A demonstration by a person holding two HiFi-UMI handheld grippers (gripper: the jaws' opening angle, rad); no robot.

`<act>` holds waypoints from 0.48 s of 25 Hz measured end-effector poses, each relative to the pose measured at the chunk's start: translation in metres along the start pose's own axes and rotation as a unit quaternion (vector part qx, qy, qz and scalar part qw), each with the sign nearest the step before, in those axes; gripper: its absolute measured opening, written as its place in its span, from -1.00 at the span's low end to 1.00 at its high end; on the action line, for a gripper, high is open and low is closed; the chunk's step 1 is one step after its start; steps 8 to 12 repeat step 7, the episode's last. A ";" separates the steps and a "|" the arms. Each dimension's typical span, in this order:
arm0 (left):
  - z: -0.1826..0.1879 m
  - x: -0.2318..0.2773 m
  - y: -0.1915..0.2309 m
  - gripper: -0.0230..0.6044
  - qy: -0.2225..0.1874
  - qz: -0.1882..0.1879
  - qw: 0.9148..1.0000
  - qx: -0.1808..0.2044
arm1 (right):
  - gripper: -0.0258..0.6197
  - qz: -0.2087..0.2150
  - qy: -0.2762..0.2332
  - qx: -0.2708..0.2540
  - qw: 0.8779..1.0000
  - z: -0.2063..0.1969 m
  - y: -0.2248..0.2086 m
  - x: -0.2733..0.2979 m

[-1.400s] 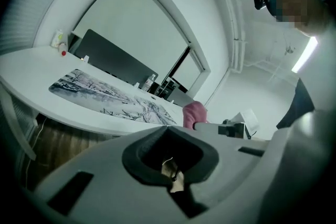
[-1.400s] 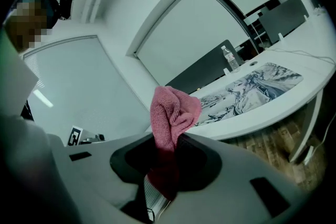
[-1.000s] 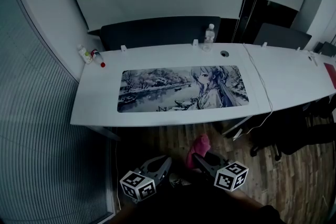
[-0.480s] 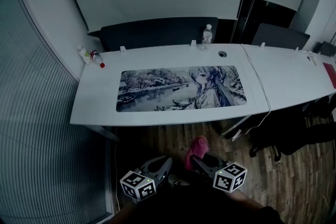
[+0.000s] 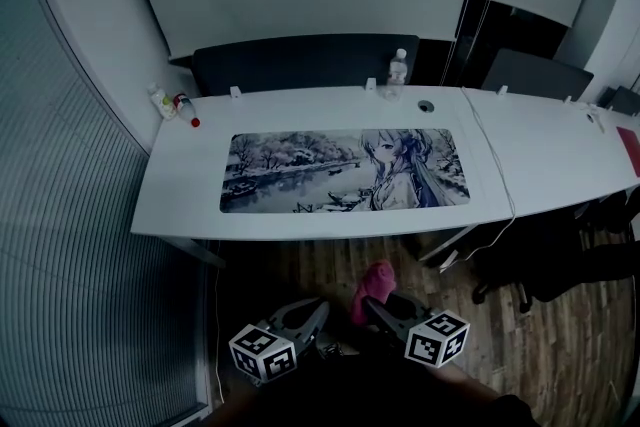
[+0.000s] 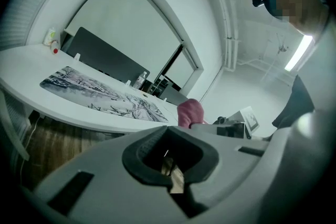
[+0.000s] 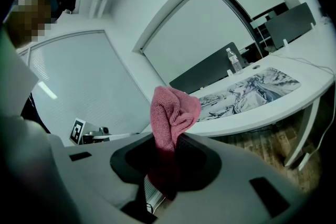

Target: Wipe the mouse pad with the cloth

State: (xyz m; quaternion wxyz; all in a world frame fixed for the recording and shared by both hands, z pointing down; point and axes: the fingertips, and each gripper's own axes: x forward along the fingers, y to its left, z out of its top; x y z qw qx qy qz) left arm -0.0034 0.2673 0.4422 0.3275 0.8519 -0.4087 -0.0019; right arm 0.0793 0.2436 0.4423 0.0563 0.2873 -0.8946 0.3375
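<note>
A long mouse pad (image 5: 345,170) printed with a snowy scene and a drawn figure lies flat on the white desk (image 5: 180,205). Both grippers hang low over the wooden floor, well short of the desk's front edge. My right gripper (image 5: 374,303) is shut on a pink cloth (image 5: 376,279), which sticks up in a bunch above the jaws (image 7: 170,113). My left gripper (image 5: 312,308) is shut with nothing in it. The left gripper view shows the mouse pad (image 6: 100,94) ahead and the pink cloth (image 6: 190,112) off to its right.
A water bottle (image 5: 398,67) and a round cable hole (image 5: 427,104) are at the desk's back edge. Two small bottles (image 5: 170,105) stand at its back left corner. A white cable (image 5: 500,177) crosses the desk's right part. A dark chair (image 5: 560,260) stands at the right, and a ribbed wall at the left.
The grippers stay low in front of the desk with the cloth still held. Only the view has shifted slightly.
</note>
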 end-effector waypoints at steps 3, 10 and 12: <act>-0.003 0.003 0.002 -0.91 0.005 -0.004 1.000 -0.004 | -0.58 -0.003 0.004 -0.001 1.000 -0.002 -0.002 0.002; -0.004 0.005 0.005 -0.91 0.009 -0.008 1.000 -0.003 | -0.58 -0.003 0.008 -0.004 1.000 -0.005 -0.004 0.008; -0.004 0.005 0.005 -0.91 0.009 -0.008 1.000 -0.003 | -0.58 -0.003 0.008 -0.004 1.000 -0.005 -0.004 0.008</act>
